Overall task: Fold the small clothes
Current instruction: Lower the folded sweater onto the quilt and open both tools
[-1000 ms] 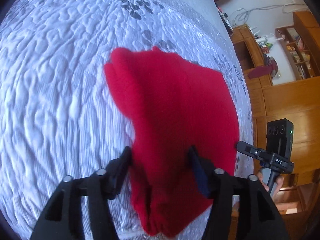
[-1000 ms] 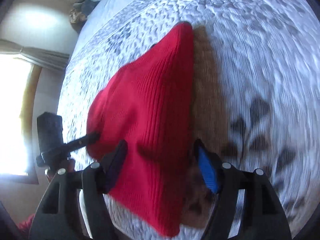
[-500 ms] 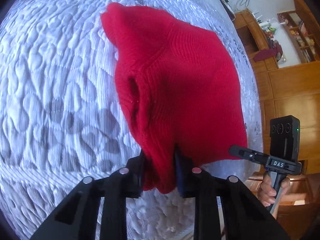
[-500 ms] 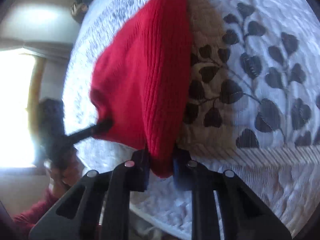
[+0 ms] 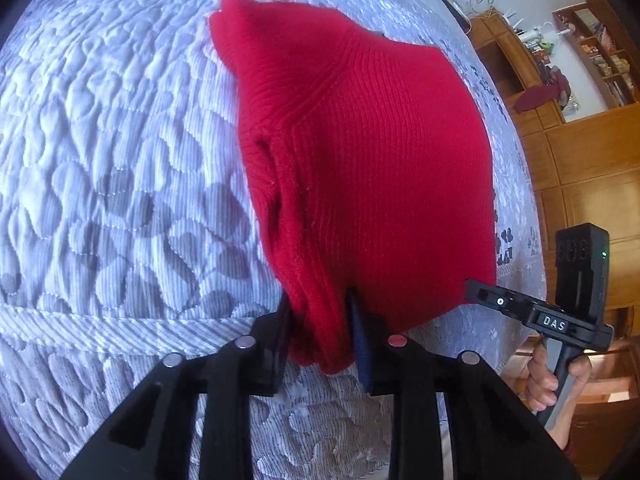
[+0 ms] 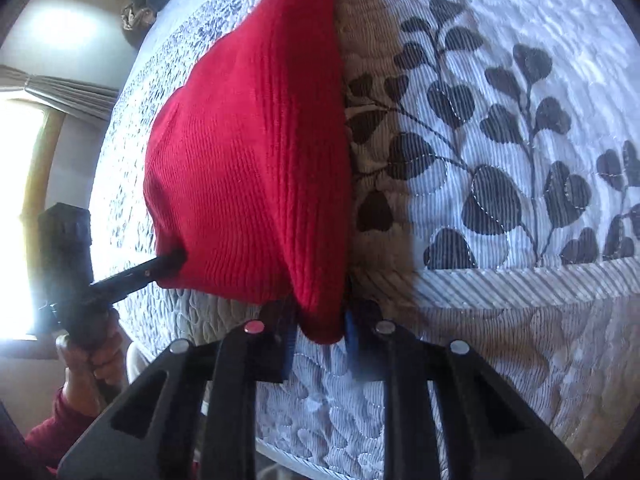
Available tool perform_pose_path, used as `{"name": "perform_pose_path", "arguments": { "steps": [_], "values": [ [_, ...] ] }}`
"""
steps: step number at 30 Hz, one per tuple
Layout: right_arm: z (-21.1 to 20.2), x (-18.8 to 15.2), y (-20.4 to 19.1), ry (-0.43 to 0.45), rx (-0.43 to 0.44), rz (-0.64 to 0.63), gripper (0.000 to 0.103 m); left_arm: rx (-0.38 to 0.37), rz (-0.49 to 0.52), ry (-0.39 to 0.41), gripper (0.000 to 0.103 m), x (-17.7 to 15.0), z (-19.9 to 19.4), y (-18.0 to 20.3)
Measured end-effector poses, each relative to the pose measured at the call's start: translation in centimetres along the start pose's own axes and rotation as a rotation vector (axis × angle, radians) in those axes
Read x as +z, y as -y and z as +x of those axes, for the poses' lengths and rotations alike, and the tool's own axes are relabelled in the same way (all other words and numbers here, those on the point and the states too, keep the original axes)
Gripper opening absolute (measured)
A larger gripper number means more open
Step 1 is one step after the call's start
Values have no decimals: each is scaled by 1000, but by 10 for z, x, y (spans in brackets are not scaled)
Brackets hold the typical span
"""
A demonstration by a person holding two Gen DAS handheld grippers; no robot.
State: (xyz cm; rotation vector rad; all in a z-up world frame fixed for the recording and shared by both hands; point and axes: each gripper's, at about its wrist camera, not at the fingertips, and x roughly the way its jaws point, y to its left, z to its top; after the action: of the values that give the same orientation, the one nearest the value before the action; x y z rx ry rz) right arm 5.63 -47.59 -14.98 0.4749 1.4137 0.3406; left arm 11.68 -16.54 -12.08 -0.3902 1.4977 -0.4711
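The left tongs are clenching one near corner of the red knit garment, and the right tongs are gripping the other. The garment (ribbed, folded over) is lying on the quilted bed.

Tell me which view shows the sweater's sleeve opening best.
The left wrist view. There the red sweater shows its folded edge and a slit-like opening along its left side, just above the left gripper. The right wrist view shows only plain ribbed knit pinched in the right gripper, with no opening visible.
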Motion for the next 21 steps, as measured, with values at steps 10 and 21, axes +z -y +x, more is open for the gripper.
{"name": "perform_pose_path", "arguments": {
  "steps": [10, 21],
  "values": [
    [-31, -44, -48, 154, -251, -72, 83, 260, 13, 117, 75, -40, -37, 29],
    [-41, -79, -82, 159, -337, -110, 89, 346, 46, 200, 76, -75, -81, 45]
  ]
}}
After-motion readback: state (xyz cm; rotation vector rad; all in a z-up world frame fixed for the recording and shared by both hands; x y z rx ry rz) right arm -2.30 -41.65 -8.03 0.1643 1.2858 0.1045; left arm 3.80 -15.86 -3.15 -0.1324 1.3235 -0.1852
